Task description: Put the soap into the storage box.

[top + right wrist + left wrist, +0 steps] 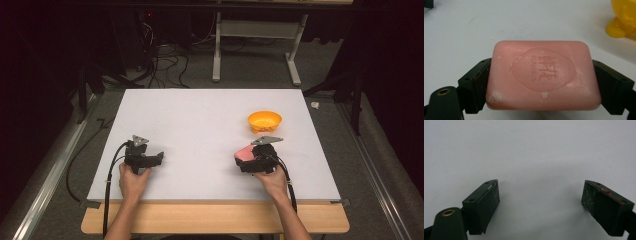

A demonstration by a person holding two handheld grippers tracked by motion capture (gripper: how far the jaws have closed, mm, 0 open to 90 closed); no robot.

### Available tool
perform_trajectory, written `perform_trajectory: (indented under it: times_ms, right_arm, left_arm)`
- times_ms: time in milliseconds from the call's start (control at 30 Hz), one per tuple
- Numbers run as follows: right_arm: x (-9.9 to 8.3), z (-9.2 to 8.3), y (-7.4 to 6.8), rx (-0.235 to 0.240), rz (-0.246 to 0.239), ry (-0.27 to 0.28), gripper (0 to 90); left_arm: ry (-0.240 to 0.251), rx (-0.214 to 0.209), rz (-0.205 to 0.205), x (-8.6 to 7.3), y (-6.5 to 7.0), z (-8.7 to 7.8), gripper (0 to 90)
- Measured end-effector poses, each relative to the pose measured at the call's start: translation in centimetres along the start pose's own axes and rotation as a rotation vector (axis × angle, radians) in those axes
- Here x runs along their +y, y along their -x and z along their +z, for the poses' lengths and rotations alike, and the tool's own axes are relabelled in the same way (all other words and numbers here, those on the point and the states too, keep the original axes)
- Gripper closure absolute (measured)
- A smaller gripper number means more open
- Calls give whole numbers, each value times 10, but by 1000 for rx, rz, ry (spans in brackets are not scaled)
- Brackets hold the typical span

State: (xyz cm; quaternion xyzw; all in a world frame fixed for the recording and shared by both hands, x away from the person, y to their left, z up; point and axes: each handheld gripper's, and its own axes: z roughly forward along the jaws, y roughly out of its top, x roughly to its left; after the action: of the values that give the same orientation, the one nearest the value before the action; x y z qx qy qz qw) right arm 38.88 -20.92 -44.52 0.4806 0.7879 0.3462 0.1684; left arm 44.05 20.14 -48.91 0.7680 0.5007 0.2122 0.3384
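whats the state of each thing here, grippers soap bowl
left gripper: open, nothing between its jaws, over bare table
right gripper: shut on the soap, one jaw at each end
pink soap bar: held flat, stamped face up
orange bowl: upright on the table, looks empty, apart from the soap
white table: bare between the grippers

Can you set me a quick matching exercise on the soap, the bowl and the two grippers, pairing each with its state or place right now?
Things:
1. soap
2. bowl
3. left gripper
4. right gripper

States:
A. open, nothing between its jaws
B. stands on the table beyond the right gripper
C. pink, clamped by its sides
D. shut on a bar

Pairs: 1-C, 2-B, 3-A, 4-D
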Motion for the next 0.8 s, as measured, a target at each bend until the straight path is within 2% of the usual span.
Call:
perform_trajectory:
  times_ms: [533,800]
  right_arm:
    - [-1,-15,17,-53,50,0,136]
    - [2,-25,26,-84,90,4,136]
  left_arm:
    - [0,1,0,0,0,0,153]
    - [1,0,-1,0,0,0,153]
